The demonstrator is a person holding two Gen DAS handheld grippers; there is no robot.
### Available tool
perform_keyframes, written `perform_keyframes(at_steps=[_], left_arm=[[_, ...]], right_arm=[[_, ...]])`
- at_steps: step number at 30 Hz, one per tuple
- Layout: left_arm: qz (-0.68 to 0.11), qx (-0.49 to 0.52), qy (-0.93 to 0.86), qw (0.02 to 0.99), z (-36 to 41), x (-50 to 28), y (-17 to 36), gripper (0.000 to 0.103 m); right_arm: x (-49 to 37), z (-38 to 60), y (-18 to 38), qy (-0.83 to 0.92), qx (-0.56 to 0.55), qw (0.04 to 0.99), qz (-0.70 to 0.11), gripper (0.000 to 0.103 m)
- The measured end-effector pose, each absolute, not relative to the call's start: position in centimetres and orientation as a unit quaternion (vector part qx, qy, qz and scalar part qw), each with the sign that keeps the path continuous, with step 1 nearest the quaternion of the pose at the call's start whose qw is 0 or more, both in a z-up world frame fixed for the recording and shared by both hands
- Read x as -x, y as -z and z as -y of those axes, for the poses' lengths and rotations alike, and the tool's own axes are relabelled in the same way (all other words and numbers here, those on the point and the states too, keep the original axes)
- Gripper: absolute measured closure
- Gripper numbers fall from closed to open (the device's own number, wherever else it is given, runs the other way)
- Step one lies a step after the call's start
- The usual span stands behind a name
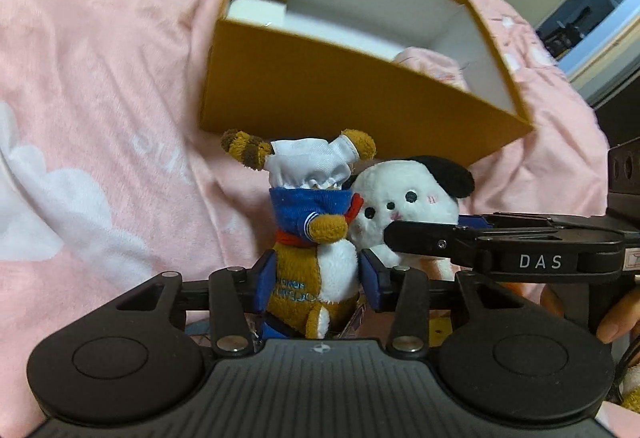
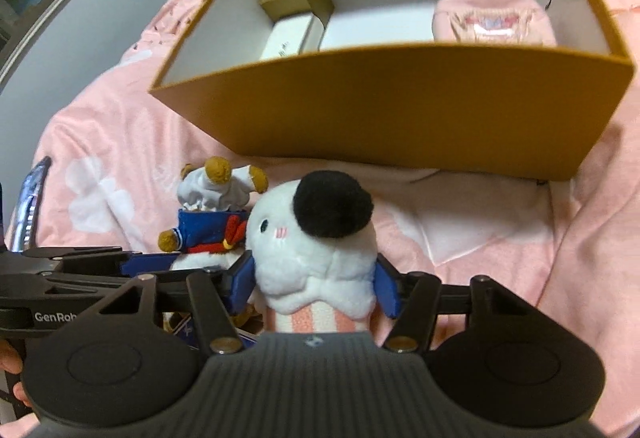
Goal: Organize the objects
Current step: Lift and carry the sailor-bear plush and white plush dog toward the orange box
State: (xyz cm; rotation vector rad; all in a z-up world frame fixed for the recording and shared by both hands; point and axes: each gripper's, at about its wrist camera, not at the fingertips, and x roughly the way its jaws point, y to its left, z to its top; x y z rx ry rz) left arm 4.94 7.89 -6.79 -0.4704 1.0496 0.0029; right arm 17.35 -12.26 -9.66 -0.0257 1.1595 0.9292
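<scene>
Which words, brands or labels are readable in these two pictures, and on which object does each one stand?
"DAS": white letters on the right hand-held gripper, seen from the left wrist view.
"GenRob", cut off by the edge: on the left hand-held gripper, seen from the right wrist view.
Blue print on the tiger plush: too blurred to read.
Dark marks on the white box inside the brown box: too small to read.

My gripper body is hiding the bear's (image 1: 312, 278) legs and the dog's (image 2: 320, 258) lower half; the box's (image 2: 400, 110) front wall is covering its floor.
</scene>
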Motion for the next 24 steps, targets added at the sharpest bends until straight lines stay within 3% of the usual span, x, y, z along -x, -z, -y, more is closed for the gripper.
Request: perform_keyframes(at_steps=[13,24], left_arm=[[-0.404,0.187,0.043,0.894,-6.0,-3.6,-2.0,0.054],[-0.33,0.17,0.047,0.928,-6.3,-8.2,-6.9,0.054]], right_arm=[[-15.7,16.6,0.5,-0.439,-0.035,0.783,-0.44,0.041],[-19.4,16.0,-5.2,-0.443,-0.067,0.814,-0.37,0.041]])
